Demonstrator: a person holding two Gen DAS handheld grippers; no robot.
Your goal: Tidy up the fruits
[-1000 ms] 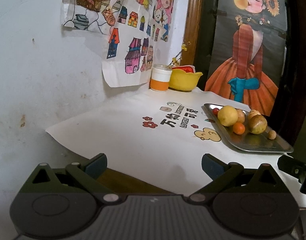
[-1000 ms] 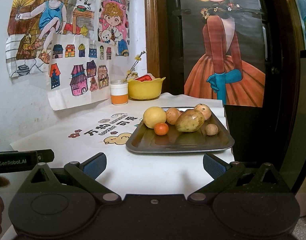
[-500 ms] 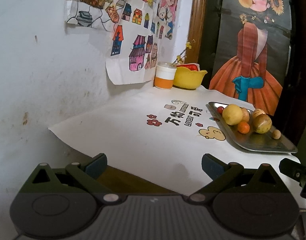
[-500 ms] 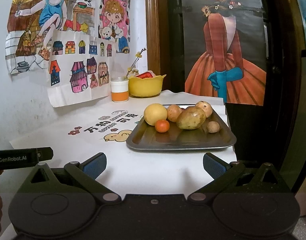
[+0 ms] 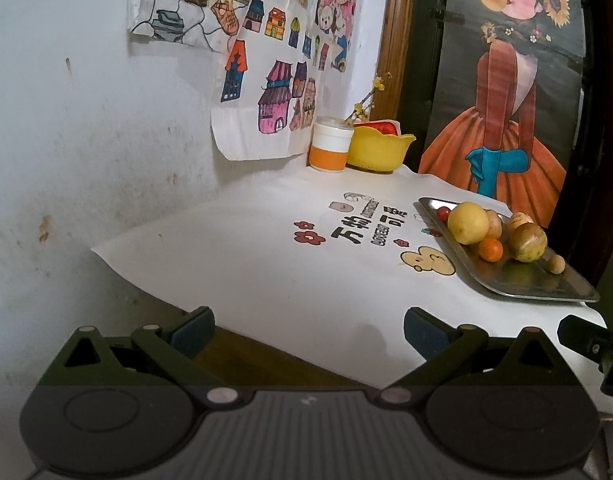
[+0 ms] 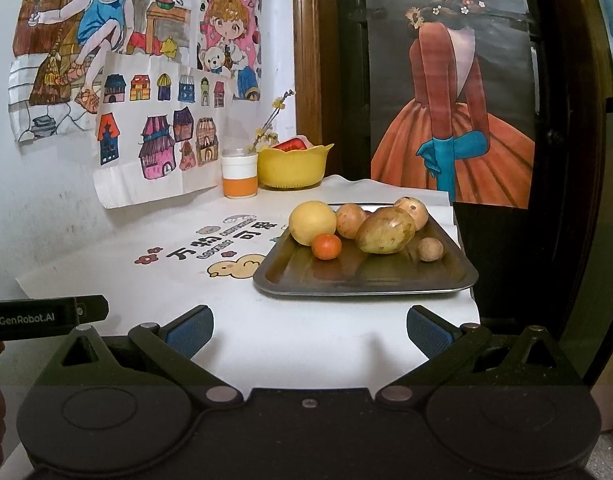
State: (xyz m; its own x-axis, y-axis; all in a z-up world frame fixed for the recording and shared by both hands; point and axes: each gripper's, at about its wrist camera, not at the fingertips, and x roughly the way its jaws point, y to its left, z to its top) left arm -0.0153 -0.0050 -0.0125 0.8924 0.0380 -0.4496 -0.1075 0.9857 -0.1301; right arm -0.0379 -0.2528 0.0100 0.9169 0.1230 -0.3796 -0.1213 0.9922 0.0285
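A steel tray (image 6: 306, 280) (image 5: 518, 284) on the white-covered table carries several fruits: a big yellow one (image 6: 312, 222) (image 5: 467, 223), a small orange one (image 6: 326, 246) (image 5: 490, 249), a brownish mango-like one (image 6: 384, 230) (image 5: 528, 242), two tan round ones behind, and a little brown nut-like one (image 6: 429, 249) (image 5: 555, 264). A small red fruit (image 5: 443, 213) lies at the tray's far end. My right gripper (image 6: 309, 330) is open just short of the tray's near edge. My left gripper (image 5: 308, 328) is open over the table's front left corner, well left of the tray.
A yellow bowl (image 6: 294, 164) (image 5: 380, 146) holding something red and a white-and-orange cup (image 6: 239, 176) (image 5: 330, 148) stand at the back by the wall. Drawings hang on the wall to the left. A dark cabinet (image 6: 502, 260) borders the table's right side.
Both grippers have drifted slightly closer to the table and tray; the view has shifted a little. Both stay open and nothing on the tray has moved.
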